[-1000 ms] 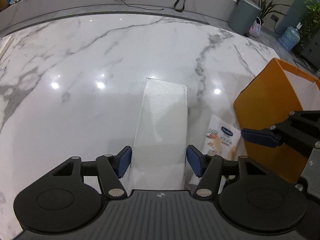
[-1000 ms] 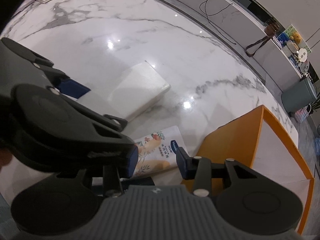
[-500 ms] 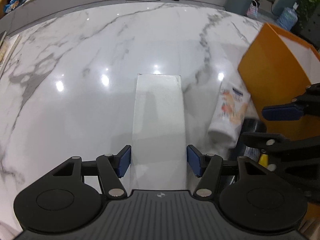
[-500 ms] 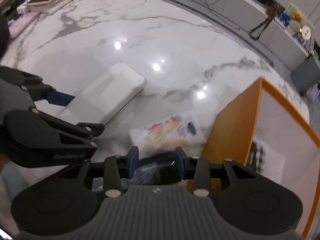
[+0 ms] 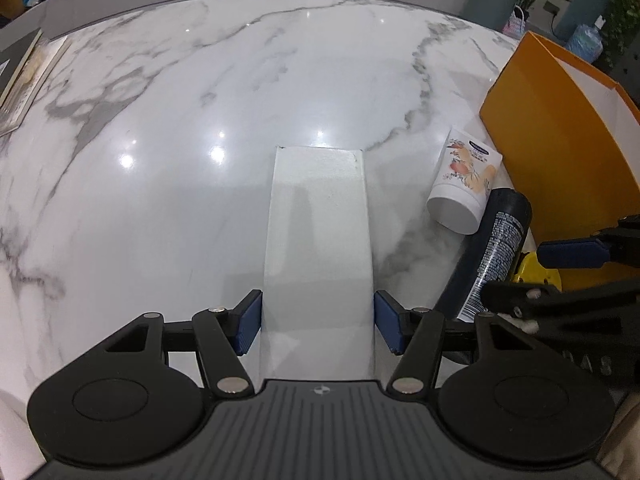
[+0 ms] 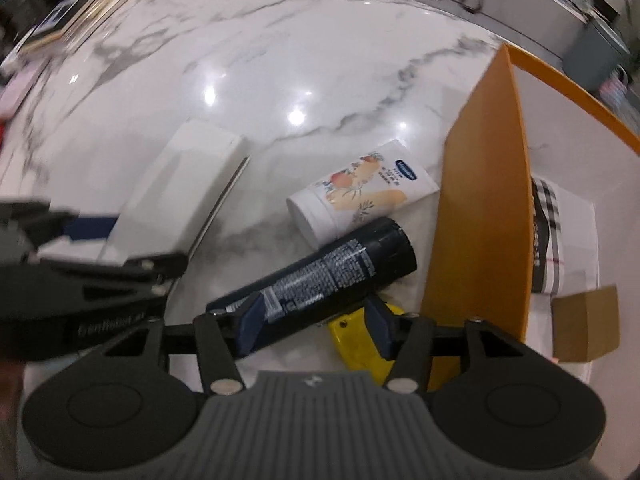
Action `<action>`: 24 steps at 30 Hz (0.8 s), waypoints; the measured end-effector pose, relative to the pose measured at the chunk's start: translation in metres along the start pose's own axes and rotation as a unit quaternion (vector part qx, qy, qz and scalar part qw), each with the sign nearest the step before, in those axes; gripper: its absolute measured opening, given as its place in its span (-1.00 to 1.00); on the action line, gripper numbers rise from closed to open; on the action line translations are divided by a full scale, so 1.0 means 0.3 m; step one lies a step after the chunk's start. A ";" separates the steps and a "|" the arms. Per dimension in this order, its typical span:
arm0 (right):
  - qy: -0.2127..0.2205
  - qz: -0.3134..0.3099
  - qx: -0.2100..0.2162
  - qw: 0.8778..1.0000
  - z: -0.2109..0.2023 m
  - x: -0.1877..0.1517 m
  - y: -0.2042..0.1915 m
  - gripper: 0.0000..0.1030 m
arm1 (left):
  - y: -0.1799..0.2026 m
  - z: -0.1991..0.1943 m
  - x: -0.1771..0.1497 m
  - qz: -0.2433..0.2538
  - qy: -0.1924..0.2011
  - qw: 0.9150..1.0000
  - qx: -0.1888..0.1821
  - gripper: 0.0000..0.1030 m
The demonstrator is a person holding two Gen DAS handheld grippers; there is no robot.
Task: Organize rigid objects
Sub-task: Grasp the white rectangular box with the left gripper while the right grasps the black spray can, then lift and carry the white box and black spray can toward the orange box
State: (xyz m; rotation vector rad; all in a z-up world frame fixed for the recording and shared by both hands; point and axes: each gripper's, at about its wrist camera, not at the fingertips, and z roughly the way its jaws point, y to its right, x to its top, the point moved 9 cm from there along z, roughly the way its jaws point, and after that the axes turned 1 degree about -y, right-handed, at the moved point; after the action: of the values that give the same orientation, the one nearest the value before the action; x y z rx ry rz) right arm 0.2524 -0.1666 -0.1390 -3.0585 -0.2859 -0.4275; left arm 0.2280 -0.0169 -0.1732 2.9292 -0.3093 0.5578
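Observation:
A long white box lies on the marble table; my left gripper is shut on its near end. The box also shows in the right wrist view. My right gripper is open, its jaws either side of a black spray can that lies on the table; I cannot tell if the pads touch it. A white tube with a peach print lies just beyond the can. A yellow object lies under the right fingers. The can and tube show right of the left gripper.
An orange box with a white inside stands open at the right; it holds a plaid-patterned pack and a small brown carton. Books lie at the table's far left edge. A grey counter runs behind.
The right gripper has pulled back and opened wider, bringing the black can and yellow object into view between its jaws. The left gripper has lifted its view slightly while keeping hold of the white box.

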 end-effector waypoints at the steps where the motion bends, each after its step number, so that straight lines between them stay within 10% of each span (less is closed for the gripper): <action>1: 0.000 0.011 -0.001 1.000 0.004 0.001 0.000 0.13 | 0.000 0.000 0.000 0.000 0.004 1.000 0.000 0.33; 13: 0.020 0.067 -0.002 0.998 0.049 0.005 -0.024 0.16 | -0.057 -0.011 -0.027 -0.016 -0.011 0.999 -0.032 0.33; 24: 0.077 -0.071 -0.001 0.995 -0.014 -0.032 -0.135 -0.69 | -0.073 -0.053 -0.123 -0.036 -0.020 0.999 -0.026 0.33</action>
State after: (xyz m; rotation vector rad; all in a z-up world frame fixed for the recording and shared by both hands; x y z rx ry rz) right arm 0.2347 -0.1289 -0.1372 -2.9959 -0.4960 -0.6675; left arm 0.1940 0.0136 -0.1746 2.8914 -0.2188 0.4753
